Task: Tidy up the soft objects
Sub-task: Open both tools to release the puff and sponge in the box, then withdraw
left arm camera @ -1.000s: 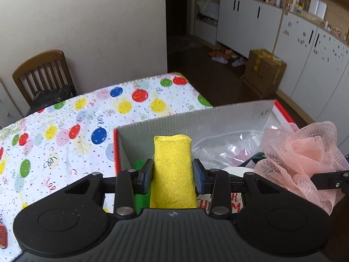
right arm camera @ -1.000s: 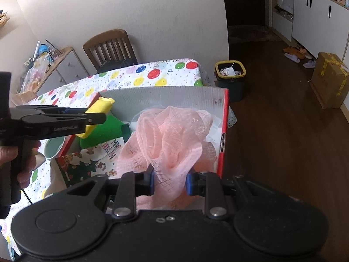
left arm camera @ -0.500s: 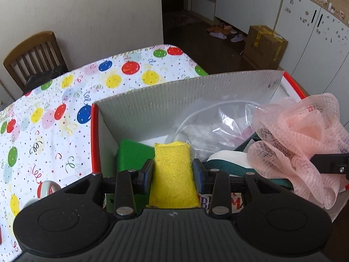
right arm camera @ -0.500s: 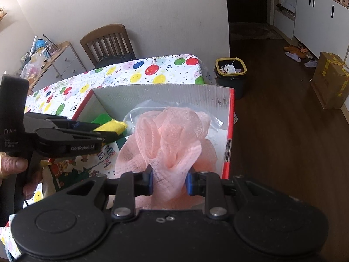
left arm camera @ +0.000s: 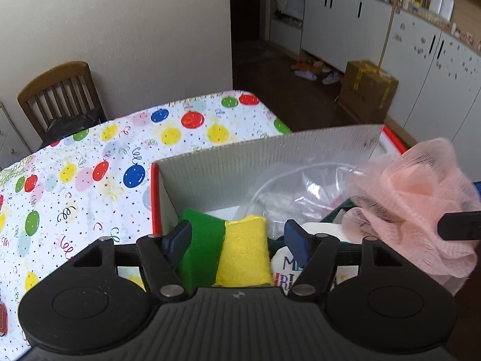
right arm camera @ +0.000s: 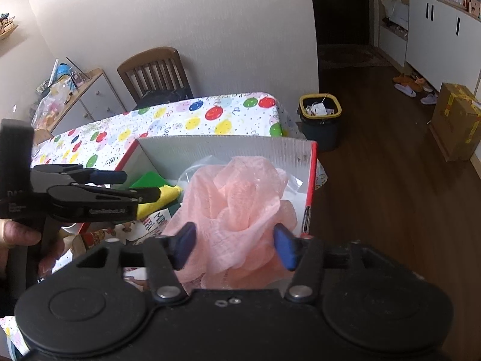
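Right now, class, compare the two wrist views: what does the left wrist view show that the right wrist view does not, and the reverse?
Only the left wrist view shows the left gripper from behind, jaws open either side of the yellow sponge.

Only the right wrist view shows the waste bin on the floor, the person's hand on the left gripper's handle, and the right gripper open around the pink mesh pouf.

Both show the red-edged box, the pouf, the sponge, the balloon tablecloth and the wooden chair.

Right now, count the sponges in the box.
2: a yellow sponge between the left gripper's open jaws, and a green sponge touching its left side. Others may be hidden under the pink mesh puff.
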Available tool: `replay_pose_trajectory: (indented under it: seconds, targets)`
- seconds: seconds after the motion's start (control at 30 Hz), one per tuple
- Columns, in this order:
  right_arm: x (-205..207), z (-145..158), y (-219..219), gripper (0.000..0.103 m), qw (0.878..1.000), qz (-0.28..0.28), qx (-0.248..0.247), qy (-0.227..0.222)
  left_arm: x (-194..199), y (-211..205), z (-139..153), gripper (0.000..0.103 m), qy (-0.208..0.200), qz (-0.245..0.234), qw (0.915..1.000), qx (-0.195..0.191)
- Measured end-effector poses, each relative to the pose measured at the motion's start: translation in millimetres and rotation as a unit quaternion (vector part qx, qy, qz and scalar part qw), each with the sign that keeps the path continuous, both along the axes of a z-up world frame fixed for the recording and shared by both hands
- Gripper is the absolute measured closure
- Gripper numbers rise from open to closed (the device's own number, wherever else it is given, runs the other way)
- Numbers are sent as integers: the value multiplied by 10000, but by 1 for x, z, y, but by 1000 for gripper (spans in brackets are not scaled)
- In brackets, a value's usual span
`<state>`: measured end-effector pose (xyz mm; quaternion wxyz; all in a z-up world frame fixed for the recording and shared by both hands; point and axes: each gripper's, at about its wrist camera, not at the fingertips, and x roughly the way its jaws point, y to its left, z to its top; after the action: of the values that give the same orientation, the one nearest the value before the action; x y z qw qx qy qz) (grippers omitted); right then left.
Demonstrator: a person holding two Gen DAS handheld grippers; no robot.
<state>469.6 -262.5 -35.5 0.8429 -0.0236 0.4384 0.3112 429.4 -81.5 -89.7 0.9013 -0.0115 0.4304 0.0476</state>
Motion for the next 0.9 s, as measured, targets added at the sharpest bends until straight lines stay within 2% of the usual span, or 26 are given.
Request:
replay_pose_trajectory:
  seconds: [0.37, 0.77, 0.9]
  targets:
    - [-21, 28, -11, 31, 9990, 85, 180, -410, -42, -6, 33, 35, -497, 68, 9987, -64]
    - [-72, 57, -8, 25, 9939, 20, 478, -995, -114, -11, 75, 35, -1116, -111, 9934, -257]
    - [-91, 59, -5, 23, 9924, -42, 643, -1050, -139, -8, 86, 28, -1267, -130, 9914, -303]
